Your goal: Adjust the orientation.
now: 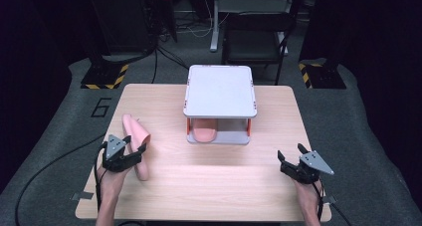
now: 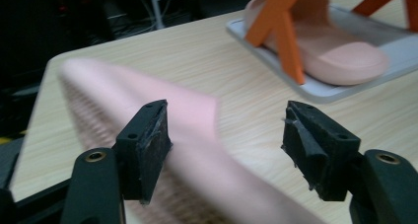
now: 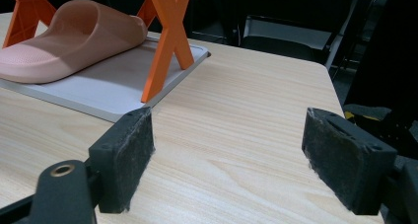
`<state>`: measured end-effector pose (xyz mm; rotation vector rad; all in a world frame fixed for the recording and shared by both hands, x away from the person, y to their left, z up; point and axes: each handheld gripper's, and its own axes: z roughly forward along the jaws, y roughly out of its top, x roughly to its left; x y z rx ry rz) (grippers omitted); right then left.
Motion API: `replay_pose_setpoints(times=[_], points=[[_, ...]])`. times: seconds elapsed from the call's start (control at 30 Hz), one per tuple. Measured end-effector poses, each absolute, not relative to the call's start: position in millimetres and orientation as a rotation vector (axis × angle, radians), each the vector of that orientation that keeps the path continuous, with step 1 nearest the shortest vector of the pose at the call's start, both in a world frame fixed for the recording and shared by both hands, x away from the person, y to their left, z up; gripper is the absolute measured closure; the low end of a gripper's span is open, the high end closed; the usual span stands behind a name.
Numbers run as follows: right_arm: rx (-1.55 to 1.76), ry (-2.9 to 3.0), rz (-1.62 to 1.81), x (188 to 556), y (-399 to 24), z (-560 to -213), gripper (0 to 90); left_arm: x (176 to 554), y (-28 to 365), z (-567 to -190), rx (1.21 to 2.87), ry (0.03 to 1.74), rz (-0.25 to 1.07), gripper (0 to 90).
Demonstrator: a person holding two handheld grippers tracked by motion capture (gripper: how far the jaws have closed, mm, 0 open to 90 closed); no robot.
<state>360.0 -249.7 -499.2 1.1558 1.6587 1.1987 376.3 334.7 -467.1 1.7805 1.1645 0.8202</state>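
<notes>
We note the left tool (image 1: 130, 155) at the loose pink slipper (image 1: 135, 141), which lies on the desk (image 1: 224, 186) left of the white rack (image 1: 220, 91); its jaws straddle the slipper without a clear pinch. A second slipper (image 1: 204, 133) sits under the rack. Right tool (image 1: 291, 159), right of the rack, stands wide, empty.

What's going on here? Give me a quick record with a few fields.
Work in hand: a pink slipper lying between the left gripper's jaws
Left gripper: jaws apart, right pad clear of the slipper
Right gripper: open, nothing between its jaws
Small rack: grey top, orange legs, second slipper on its lower shelf
Table: light wood
</notes>
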Motion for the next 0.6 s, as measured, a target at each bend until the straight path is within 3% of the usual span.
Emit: replay_pose_setpoints(times=[0.13,0.3,0.4,0.6], points=[[1.158,1.658,1.193,360.2,-249.8,-499.1,19.6,373.1,356.2,-474.7,1.685,1.225,0.708,29.5],[1.156,1.655,1.191,360.8,-249.9,-499.3,19.7,368.0,353.4,-466.8,1.673,1.148,0.789,29.5],[1.151,1.662,1.19,360.9,-249.5,-499.8,19.8,369.6,335.1,-461.1,1.757,1.032,0.818,29.5],[1.154,1.657,1.187,360.6,-250.9,-499.7,19.8,372.5,331.7,-467.7,1.838,1.082,0.853,30.1]])
